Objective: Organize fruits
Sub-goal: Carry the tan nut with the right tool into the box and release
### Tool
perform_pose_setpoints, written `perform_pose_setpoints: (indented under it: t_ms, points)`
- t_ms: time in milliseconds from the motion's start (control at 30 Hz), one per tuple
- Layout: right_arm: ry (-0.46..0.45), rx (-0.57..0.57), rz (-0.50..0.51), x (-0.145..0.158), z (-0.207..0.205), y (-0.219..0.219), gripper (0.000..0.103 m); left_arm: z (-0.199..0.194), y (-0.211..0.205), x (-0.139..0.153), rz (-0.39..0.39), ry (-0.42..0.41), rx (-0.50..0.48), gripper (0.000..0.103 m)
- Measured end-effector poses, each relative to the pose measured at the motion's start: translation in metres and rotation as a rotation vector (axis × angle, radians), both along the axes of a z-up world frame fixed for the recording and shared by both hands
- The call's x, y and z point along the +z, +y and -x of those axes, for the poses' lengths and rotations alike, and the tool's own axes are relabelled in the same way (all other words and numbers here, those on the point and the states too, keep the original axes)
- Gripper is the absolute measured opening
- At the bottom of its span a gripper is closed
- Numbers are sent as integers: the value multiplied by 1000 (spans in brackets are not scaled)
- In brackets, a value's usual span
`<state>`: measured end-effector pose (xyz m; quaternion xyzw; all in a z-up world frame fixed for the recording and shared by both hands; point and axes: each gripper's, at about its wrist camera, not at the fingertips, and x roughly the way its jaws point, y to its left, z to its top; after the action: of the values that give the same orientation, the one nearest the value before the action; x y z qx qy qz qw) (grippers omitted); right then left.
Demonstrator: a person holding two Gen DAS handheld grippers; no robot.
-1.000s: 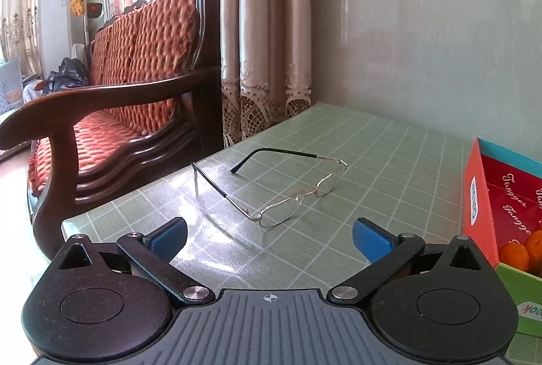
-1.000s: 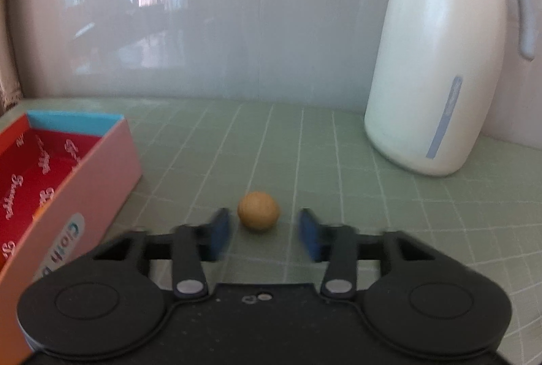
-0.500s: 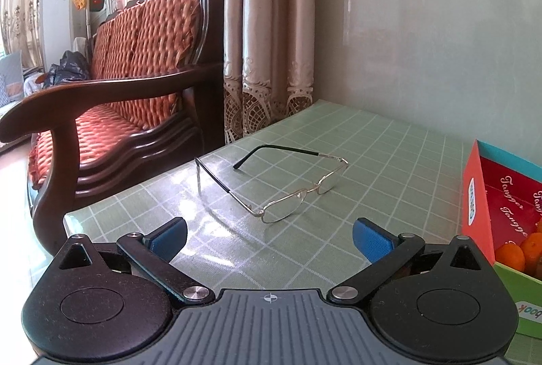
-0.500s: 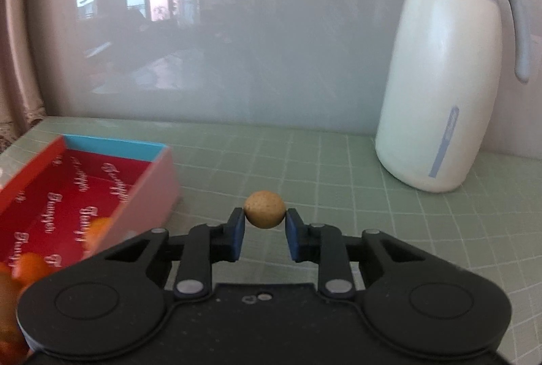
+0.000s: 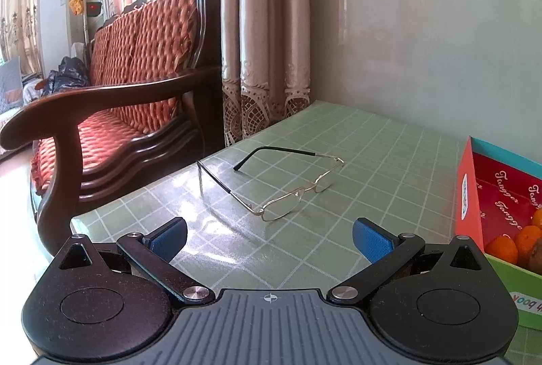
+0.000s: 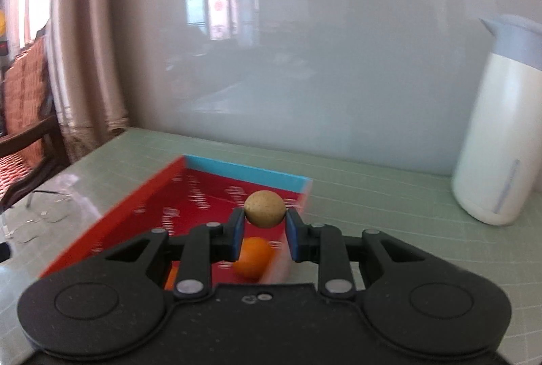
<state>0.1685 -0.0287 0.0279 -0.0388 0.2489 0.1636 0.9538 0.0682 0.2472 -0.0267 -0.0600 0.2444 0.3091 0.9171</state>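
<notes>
Since 1 s ago: right gripper (image 6: 265, 229) took tan fruit (image 6: 264, 208) off table, lifted it, swung left; fruit now frame centre, over red box (image 6: 203, 195). Pads pinch fruit at its sides, held high prob. to clear box wall before drop. Orange (image 6: 253, 257) lies in box below. Left gripper (image 5: 269, 234) barely moved, spread wide, empty, w/ glasses (image 5: 288, 188) ahead on table (image 5: 389, 141). Jug (image 6: 501, 141) far right.

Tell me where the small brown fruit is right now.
Right wrist view: the brown fruit is clamped in the right gripper, above the red box and an orange.
</notes>
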Motion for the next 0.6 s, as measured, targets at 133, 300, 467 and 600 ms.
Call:
perform_pose_setpoints:
  t_ms: [133, 300, 467, 600]
  points:
    - [8, 50, 1, 0, 3, 20, 25, 1, -2, -1, -16, 12, -6, 103]
    - [16, 80, 34, -6, 4, 38, 41, 2, -1, -2, -14, 23, -1, 103]
    - [-25, 73, 32, 0, 13, 32, 57, 4, -4, 1, -13, 13, -3, 103]
    - [-42, 34, 17, 4, 12, 16, 63, 5, -10, 4, -14, 2, -17, 103]
